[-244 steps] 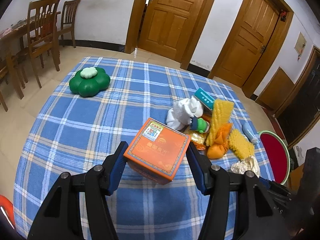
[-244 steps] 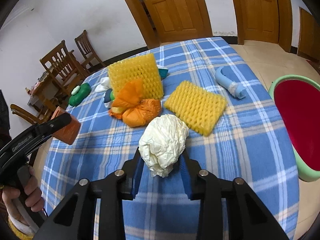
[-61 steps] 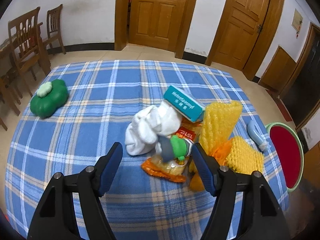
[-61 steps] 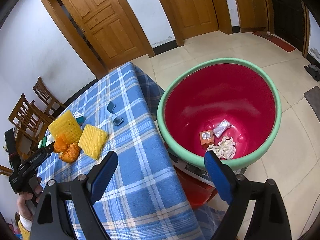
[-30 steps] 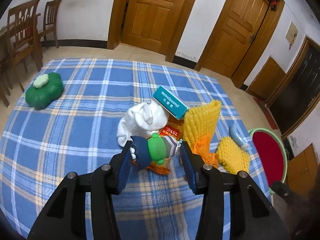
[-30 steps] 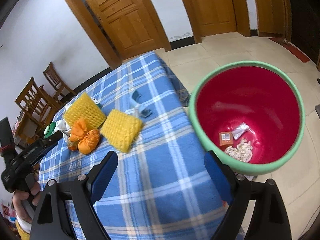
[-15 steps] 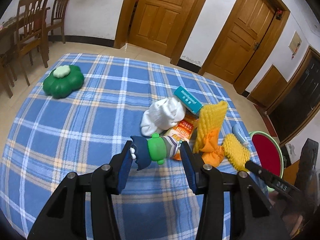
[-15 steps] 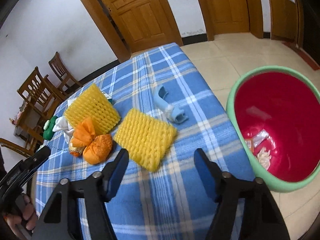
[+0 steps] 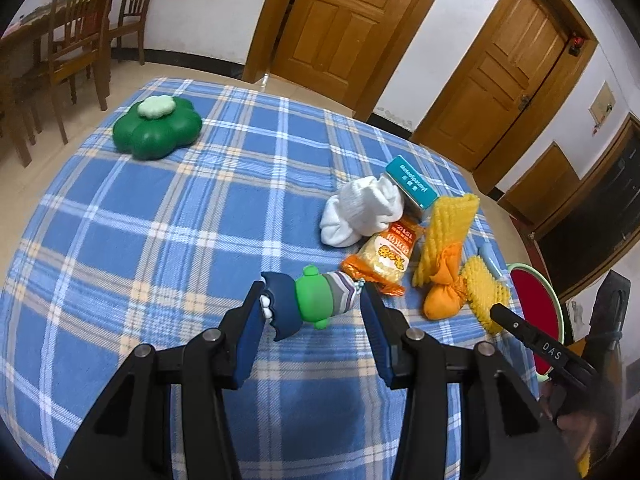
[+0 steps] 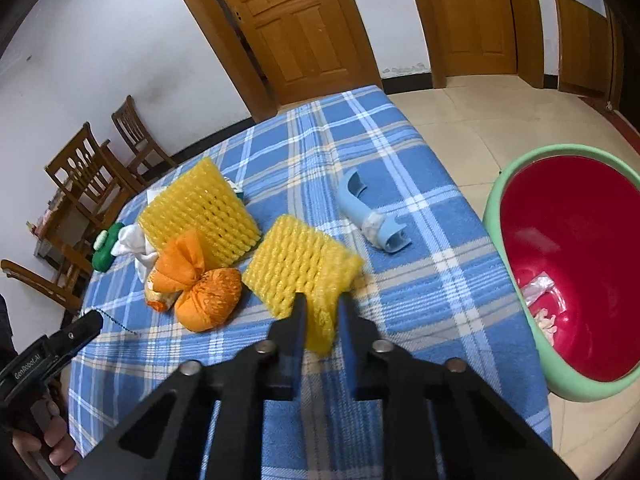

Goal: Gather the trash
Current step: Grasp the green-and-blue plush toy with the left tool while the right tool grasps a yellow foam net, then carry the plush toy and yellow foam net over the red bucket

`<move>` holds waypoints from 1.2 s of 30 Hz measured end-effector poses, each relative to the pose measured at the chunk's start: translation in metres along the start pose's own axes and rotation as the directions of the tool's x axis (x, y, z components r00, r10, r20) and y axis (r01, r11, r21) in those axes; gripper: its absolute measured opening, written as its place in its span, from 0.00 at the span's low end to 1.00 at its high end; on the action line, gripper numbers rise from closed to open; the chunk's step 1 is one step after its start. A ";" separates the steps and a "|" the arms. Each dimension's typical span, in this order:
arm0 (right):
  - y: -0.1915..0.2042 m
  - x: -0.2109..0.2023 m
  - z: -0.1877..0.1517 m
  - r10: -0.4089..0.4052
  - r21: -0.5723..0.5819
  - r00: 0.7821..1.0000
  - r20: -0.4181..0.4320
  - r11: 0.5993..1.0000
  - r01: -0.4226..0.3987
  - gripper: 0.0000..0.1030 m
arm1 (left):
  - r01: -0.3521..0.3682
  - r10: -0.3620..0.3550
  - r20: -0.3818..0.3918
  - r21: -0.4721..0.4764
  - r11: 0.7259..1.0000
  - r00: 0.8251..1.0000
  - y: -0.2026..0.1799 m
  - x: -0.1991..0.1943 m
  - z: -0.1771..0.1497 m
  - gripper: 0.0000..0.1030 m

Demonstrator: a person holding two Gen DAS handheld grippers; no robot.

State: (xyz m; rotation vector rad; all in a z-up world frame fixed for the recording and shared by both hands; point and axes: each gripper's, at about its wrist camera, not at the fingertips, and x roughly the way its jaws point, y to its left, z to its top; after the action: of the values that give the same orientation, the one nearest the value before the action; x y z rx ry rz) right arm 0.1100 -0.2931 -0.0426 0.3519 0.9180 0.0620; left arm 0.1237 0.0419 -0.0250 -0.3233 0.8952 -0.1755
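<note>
right gripper (image 10: 322, 312): its jaws are clamped on the near corner of the small yellow foam net (image 10: 302, 272), which lies on the blue checked tablecloth (image 10: 400, 184) near the table edge.
small yellow foam net: it looks very light and soft, and it squashes between the pads; i judge the corner hold is enough, but it can flop or snag on the cloth when lifted.
left gripper (image 9: 312, 308): it is closed on a small toy figure (image 9: 306, 300) with a green middle and a dark blue end, held above the cloth (the pads press it from both ends).
small toy figure: it seems rubbery and light, so it is not fragile; the hold across its length looks firm.
orange mesh bag (image 10: 202, 292): soft and lumpy, just beside the foam net; best taken at its knotted neck.
big yellow foam net (image 10: 200, 208): light and springy, leaning behind the orange bag.
blue plastic piece (image 10: 370, 216): stiff and curved, maybe slippery, lying apart from the nets.
red bin (image 10: 520, 184): on the floor beside the table, with some trash already at the bottom.
</note>
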 end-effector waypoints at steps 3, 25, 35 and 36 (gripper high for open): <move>-0.001 -0.005 -0.002 0.000 0.004 1.000 0.012 1.000 0.000 0.11 | 0.000 0.000 0.019 -0.002 1.000 1.000 0.001 -0.008 -0.002 0.46; 0.013 -0.083 -0.019 0.063 -0.030 0.989 0.134 0.998 -0.060 0.10 | 0.014 -0.015 0.093 0.012 1.000 0.996 -0.007 -0.047 -0.009 0.46; 0.011 -0.104 -0.019 0.076 -0.029 0.982 0.172 0.997 -0.072 0.10 | 0.032 -0.036 0.111 0.037 0.999 0.993 -0.023 -0.060 -0.008 0.46; 0.010 -0.105 -0.019 0.076 -0.027 0.982 0.175 0.997 -0.073 0.10 | 0.036 -0.040 0.111 0.041 0.999 0.993 -0.025 -0.061 -0.008 0.46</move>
State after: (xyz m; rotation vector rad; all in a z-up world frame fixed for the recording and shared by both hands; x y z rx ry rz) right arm 0.0320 -0.2995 0.0311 0.3663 0.7287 0.1077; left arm 0.0799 0.0339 0.0239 -0.3110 0.7743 -0.2078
